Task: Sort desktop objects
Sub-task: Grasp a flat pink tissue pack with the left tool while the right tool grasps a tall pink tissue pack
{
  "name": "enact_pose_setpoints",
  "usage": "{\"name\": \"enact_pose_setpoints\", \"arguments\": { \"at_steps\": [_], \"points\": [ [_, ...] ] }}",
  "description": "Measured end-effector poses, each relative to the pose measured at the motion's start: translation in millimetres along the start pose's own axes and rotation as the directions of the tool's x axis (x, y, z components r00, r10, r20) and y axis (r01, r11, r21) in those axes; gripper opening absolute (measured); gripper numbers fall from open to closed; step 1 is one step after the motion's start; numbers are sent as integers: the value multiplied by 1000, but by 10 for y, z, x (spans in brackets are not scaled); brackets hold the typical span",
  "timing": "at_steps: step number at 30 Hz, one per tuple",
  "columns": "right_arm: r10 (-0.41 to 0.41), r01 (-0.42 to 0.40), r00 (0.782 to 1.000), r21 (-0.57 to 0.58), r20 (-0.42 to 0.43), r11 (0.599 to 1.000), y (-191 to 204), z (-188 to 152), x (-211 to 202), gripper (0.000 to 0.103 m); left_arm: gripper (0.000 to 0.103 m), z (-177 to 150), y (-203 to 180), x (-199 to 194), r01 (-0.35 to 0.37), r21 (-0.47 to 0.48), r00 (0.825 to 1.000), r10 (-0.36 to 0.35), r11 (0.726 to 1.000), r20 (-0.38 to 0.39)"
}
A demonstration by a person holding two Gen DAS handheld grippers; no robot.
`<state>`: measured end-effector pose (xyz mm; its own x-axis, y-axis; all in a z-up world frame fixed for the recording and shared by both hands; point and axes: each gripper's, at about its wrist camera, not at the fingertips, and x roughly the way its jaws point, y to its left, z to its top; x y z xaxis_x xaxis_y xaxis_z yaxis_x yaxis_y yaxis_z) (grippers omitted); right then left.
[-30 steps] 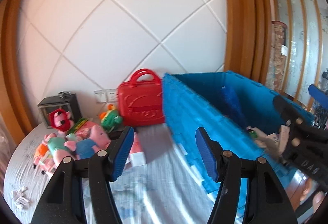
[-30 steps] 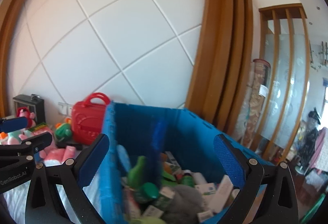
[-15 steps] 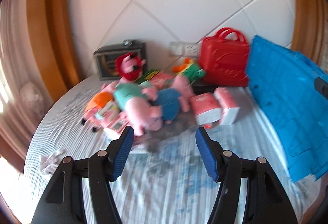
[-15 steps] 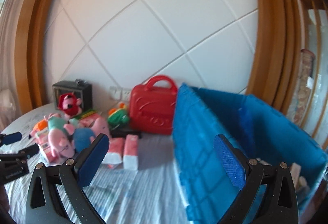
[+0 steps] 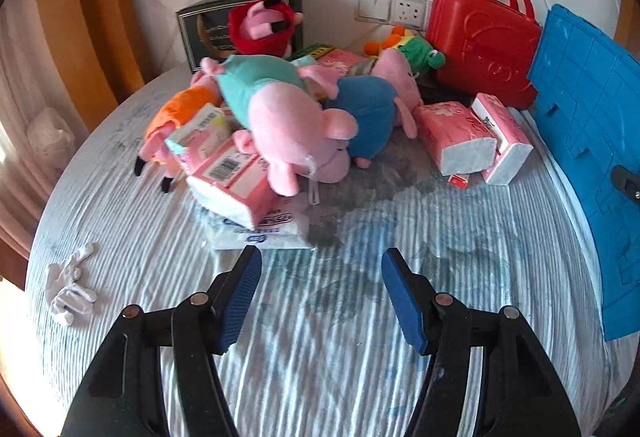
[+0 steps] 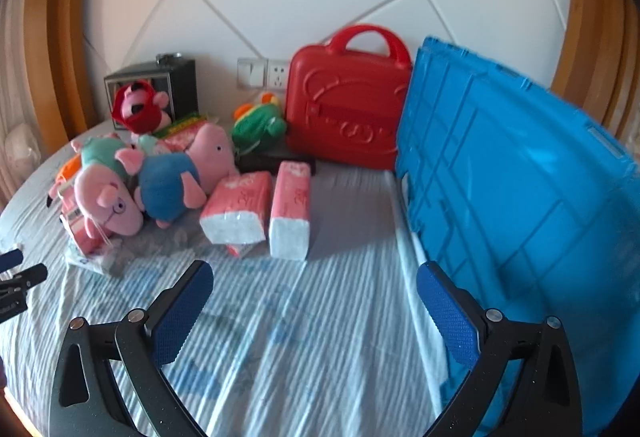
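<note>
A pile of pink pig plush toys lies on the striped cloth, with a blue-bodied pig among them. Pink tissue packs lie to the right, and another pack lies under the pigs. A green plush sits behind. My left gripper is open and empty, just short of the pile. My right gripper is open and empty over bare cloth, beside the blue crate.
A red plastic case stands against the wall next to the crate. A dark box with a red plush stands at the back left. A small white rag lies at the left edge.
Both grippers have swung left and downward, away from the crate's inside toward the toy pile. The left gripper has come closer to the pigs and tissue packs. Both stayed open.
</note>
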<state>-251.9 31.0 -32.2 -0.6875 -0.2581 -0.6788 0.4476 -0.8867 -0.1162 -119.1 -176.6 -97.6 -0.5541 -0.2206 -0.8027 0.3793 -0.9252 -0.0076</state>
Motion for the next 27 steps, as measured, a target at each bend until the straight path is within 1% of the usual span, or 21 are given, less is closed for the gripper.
{"name": "enact_pose_setpoints", "arguments": {
  "at_steps": [2,5,8,10,13,14,16,17,18,19,20,21,22,24,25,27],
  "points": [
    [3,-3,1000,-1,-26,1000,-24,10,166,103,62,137,-213,157,37,39,999,-36,999,-19],
    [4,-4,998,0,-63,1000,-66,27,423,103,62,406,-472,396,100,58,994,-97,993,-39],
    [2,-1,996,12,-91,1000,-127,42,671,103,62,786,-787,684,198,44,978,-195,979,-74],
    [5,-3,994,20,-112,1000,-170,54,842,103,62,1017,-983,852,248,35,966,-245,968,-88],
    [15,-12,991,26,-133,1000,-198,66,1055,103,62,1286,-1280,1153,281,48,955,-274,959,-113],
    [18,-15,990,28,-141,999,-207,65,1125,103,62,1353,-1384,1298,278,57,953,-268,959,-138],
    [27,-22,988,32,-155,999,-216,60,1236,103,62,1396,-1523,1553,276,76,948,-258,958,-188],
    [29,-24,987,33,-161,999,-215,53,1279,103,62,1405,-1591,1716,264,95,946,-239,960,-220],
    [31,-25,985,35,-167,999,-217,45,1334,103,72,1413,-1618,1782,240,117,955,-212,964,-207],
    [33,-27,984,37,-174,999,-223,38,1386,103,79,1418,-1647,1836,188,154,971,-161,970,-174],
    [35,-29,983,38,-179,999,-221,34,1424,103,85,1414,-1664,1901,179,178,974,-148,968,-173],
    [37,-30,982,39,-184,999,-221,28,1464,103,87,1404,-1653,1951,178,187,974,-146,966,-175],
    [40,-33,981,38,-190,999,-217,29,1507,103,90,1390,-1610,1973,186,178,972,-154,966,-177],
    [47,-41,980,38,-194,998,-191,35,1574,103,91,1350,-1475,1978,228,140,962,-201,964,-182],
    [54,-47,979,40,-195,998,-178,47,1597,103,87,1308,-1394,1981,245,125,956,-218,961,-195],
    [76,-68,979,48,-189,997,-144,82,1626,103,86,1196,-1225,1969,270,94,946,-246,958,-213]
  ]
}}
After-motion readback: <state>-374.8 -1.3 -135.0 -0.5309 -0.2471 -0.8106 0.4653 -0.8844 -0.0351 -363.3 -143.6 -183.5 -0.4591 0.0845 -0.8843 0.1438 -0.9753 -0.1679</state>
